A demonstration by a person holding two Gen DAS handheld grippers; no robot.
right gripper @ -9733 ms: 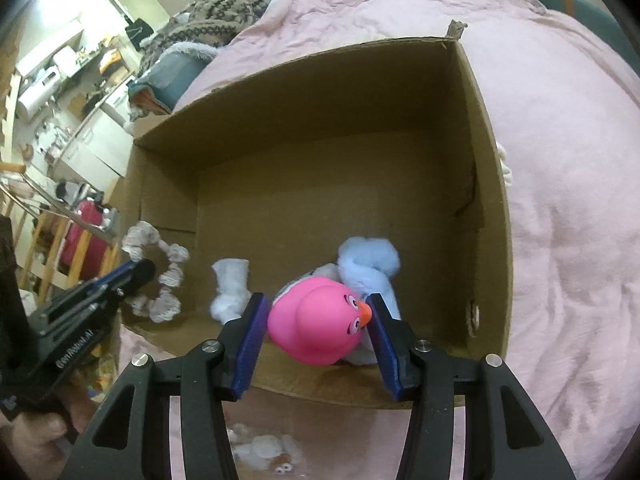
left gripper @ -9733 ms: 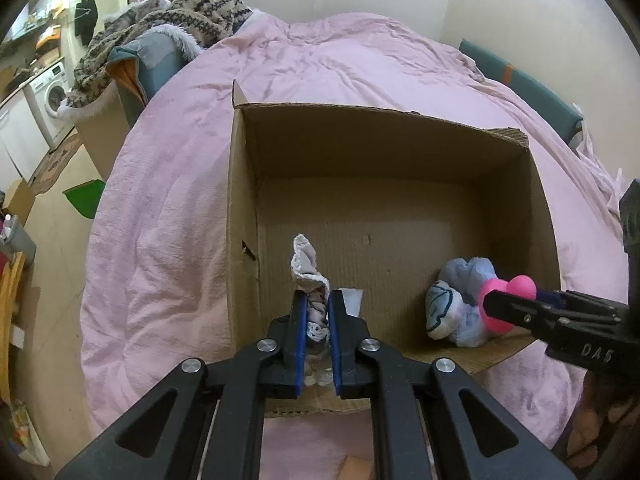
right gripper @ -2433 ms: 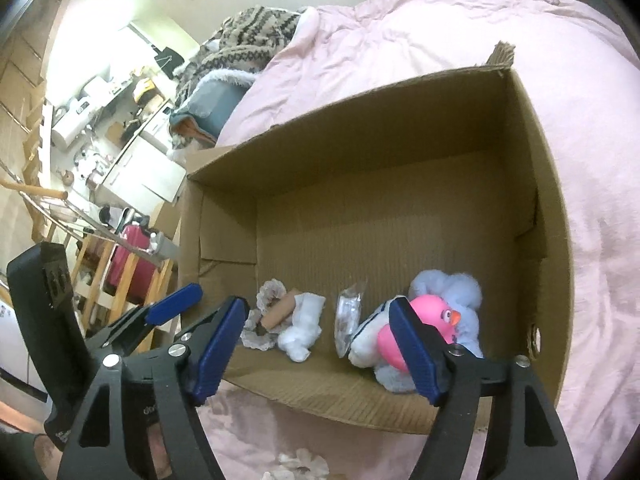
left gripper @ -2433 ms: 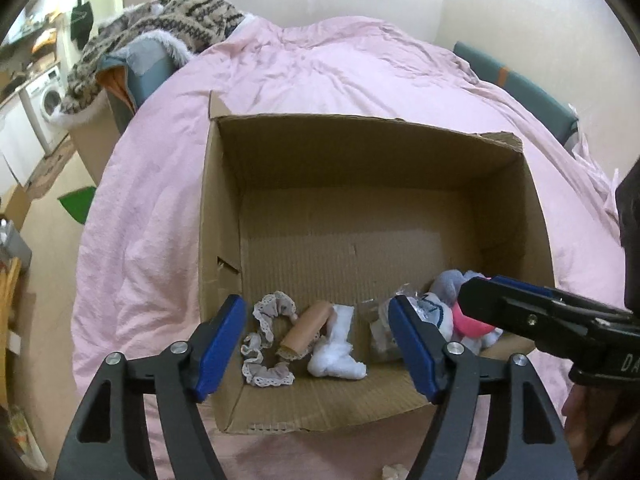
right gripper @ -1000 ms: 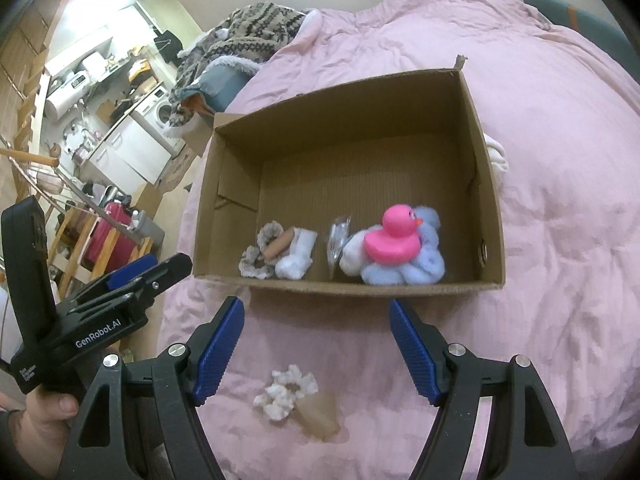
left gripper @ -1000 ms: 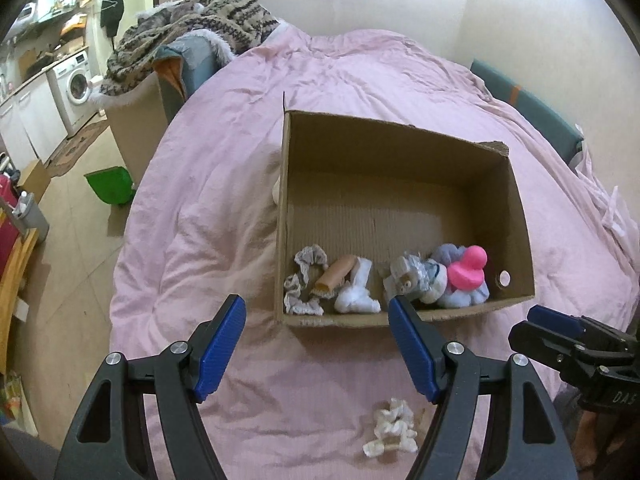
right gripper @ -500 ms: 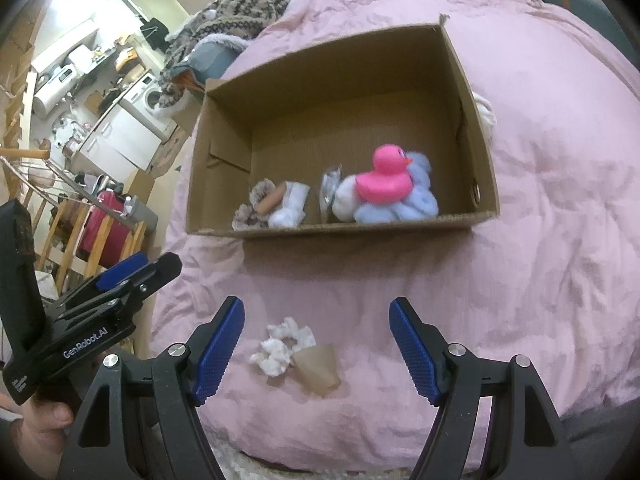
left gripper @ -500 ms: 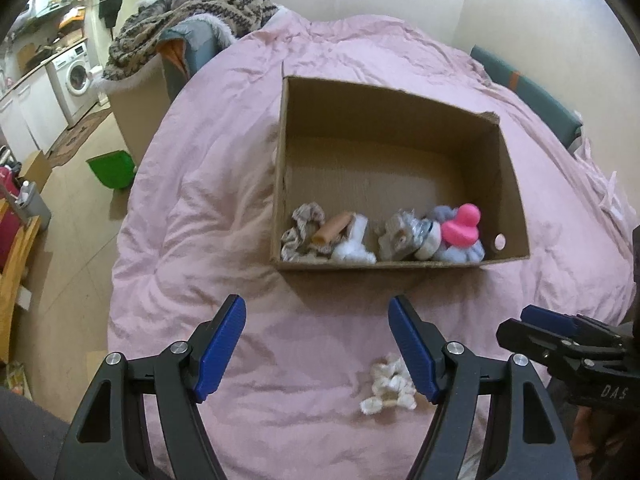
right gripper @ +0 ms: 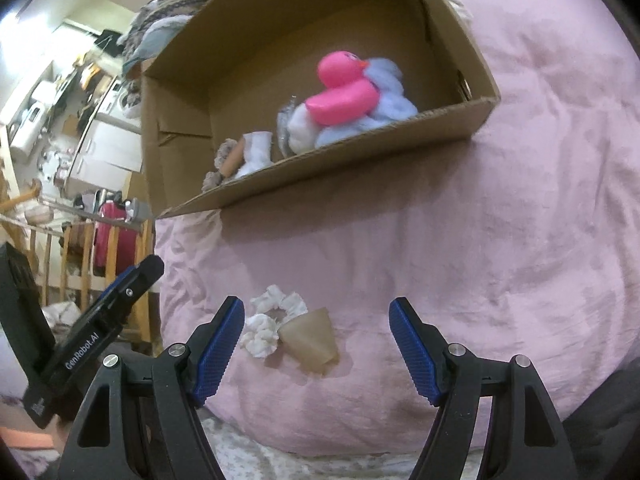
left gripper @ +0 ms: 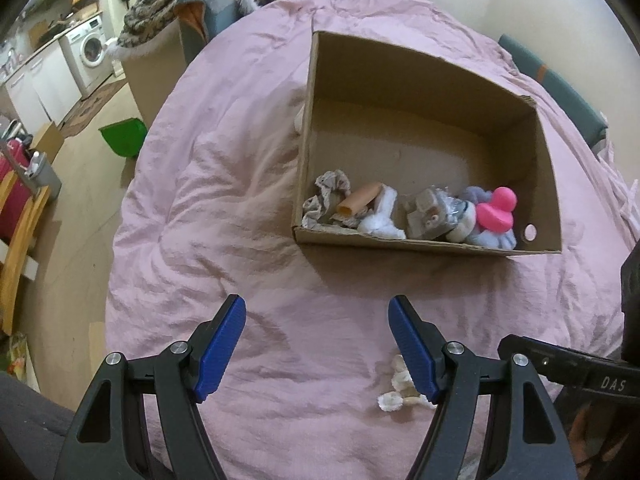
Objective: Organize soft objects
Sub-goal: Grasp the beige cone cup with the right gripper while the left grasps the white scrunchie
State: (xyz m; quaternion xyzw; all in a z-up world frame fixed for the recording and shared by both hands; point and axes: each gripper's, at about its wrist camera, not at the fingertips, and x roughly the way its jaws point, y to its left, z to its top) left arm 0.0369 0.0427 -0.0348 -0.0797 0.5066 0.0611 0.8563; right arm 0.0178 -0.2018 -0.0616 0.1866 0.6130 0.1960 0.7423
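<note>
The left tool (left gripper: pixel 316 344) hangs over the pink bedspread (left gripper: pixel 224 208) with its blue pads (left gripper: pixel 218 346) spread wide and nothing between them; it touches nothing. Just beside its right pad lies a white scrunchie (left gripper: pixel 396 390), partly hidden behind that pad.

Farther back on the bed stands the open cardboard box (left gripper: pixel 516 254). Along its near wall, from left to right, lie a grey scrunchie (left gripper: pixel 326 196), a tan tube-shaped piece (left gripper: pixel 358 202), a white fluffy piece (left gripper: pixel 382 220), a crinkled clear packet (left gripper: pixel 430 212), and a pink rubber duck (left gripper: pixel 496 210) resting on a pale blue plush (left gripper: pixel 490 236).

The right tool (right gripper: pixel 316 344) is likewise held wide apart and empty above the bedspread. In its view the white scrunchie sits just ahead of its left pad, touching a beige, cone-shaped soft cup (right gripper: pixel 310 338); neither is gripped.
</note>
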